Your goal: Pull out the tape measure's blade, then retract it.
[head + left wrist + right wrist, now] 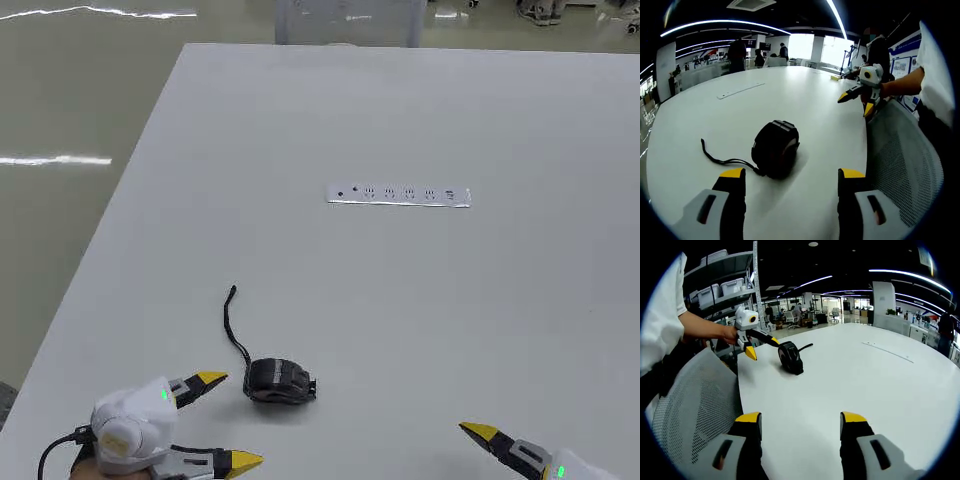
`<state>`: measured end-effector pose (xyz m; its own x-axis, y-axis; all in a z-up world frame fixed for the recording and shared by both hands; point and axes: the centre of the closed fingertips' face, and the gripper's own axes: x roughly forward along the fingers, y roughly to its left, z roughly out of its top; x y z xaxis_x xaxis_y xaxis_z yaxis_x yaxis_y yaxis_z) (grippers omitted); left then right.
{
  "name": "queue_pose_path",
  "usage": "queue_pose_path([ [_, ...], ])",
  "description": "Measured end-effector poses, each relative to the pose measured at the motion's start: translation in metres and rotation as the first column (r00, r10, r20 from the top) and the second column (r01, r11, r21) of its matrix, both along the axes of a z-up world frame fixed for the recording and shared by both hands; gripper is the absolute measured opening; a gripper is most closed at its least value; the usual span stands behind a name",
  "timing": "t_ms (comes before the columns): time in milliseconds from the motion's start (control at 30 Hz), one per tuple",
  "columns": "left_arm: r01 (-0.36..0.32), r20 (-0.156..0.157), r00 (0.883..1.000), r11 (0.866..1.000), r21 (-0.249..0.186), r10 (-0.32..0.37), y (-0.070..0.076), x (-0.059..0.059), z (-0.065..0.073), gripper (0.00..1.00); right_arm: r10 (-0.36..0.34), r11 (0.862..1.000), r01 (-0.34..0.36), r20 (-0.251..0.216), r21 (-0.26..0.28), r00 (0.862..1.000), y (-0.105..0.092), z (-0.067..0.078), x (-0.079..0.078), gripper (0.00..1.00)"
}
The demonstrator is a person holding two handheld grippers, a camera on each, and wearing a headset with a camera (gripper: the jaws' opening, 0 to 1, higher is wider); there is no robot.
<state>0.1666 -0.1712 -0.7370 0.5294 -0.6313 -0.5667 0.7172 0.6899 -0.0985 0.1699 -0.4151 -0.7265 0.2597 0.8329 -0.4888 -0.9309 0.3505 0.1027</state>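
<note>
Left gripper view: one black, rounded, rib-surfaced tape measure (776,148) on the smooth white table (790,95), just ahead of the left gripper (793,174), centred between its two yellow-tipped grey jaws and touching neither. Those jaws gaping wide, gripping nothing. One thin black wrist cord (722,159) trailing from the case toward the left-hand tip. Further off, one flat white power strip (740,90). To the right, one grey mesh chair back (900,160) and the right gripper (856,103), held in a hand (886,90), well apart from the tape measure, jaws parted.

Right gripper view: two yellow-tipped jaws spread wide over bare table, clamped on nothing. Tape measure well ahead and to the left, just beside the left gripper's tips.

Head view: tape measure near the table's front edge, just right of the left gripper's two tips, cord curling away beyond it. One yellow tip of the right gripper well off to the right
</note>
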Motion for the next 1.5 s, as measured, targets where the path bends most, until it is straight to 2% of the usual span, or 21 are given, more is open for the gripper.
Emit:
queue_pose_path([
  [533, 0.047, 0.033, 0.998, 0.999, 0.026, -0.047, 0.002, 0.019, -0.004, 0.69, 0.036, 0.999, -0.035, -0.01, 0.018, 0.999, 0.013, -0.005, 0.009, 0.61],
  [767, 0.06, 0.03, 0.998, 0.998, 0.029, -0.061, 0.001, 0.027, -0.008, 0.68, 0.056, 0.998, -0.055, -0.018, 0.022, 0.998, 0.016, -0.007, 0.01, 0.6],
  [933, 0.084, 0.044, 0.995, 0.996, 0.033, -0.085, -0.001, 0.031, -0.007, 0.63, 0.063, 0.998, -0.063, -0.019, 0.028, 0.998, 0.018, -0.007, 0.014, 0.6],
  [1033, 0.09, 0.038, 0.995, 0.996, 0.027, -0.091, -0.002, 0.035, -0.009, 0.63, 0.068, 0.997, -0.068, -0.02, 0.031, 0.997, 0.019, -0.006, 0.016, 0.6],
  [1100, 0.099, 0.042, 0.994, 0.994, 0.046, -0.1, -0.001, 0.037, -0.011, 0.62, 0.069, 0.997, -0.069, -0.022, 0.032, 0.997, 0.02, -0.007, 0.018, 0.6],
  [1200, 0.109, 0.044, 0.993, 0.993, 0.049, -0.111, -0.002, 0.039, -0.012, 0.58, 0.072, 0.997, -0.071, -0.024, 0.033, 0.997, 0.021, -0.006, 0.019, 0.6],
  [1500, 0.128, 0.033, 0.991, 0.99, 0.055, -0.129, -0.004, 0.048, -0.017, 0.56, 0.085, 0.996, -0.084, -0.04, 0.041, 0.996, 0.023, -0.009, 0.02, 0.6],
])
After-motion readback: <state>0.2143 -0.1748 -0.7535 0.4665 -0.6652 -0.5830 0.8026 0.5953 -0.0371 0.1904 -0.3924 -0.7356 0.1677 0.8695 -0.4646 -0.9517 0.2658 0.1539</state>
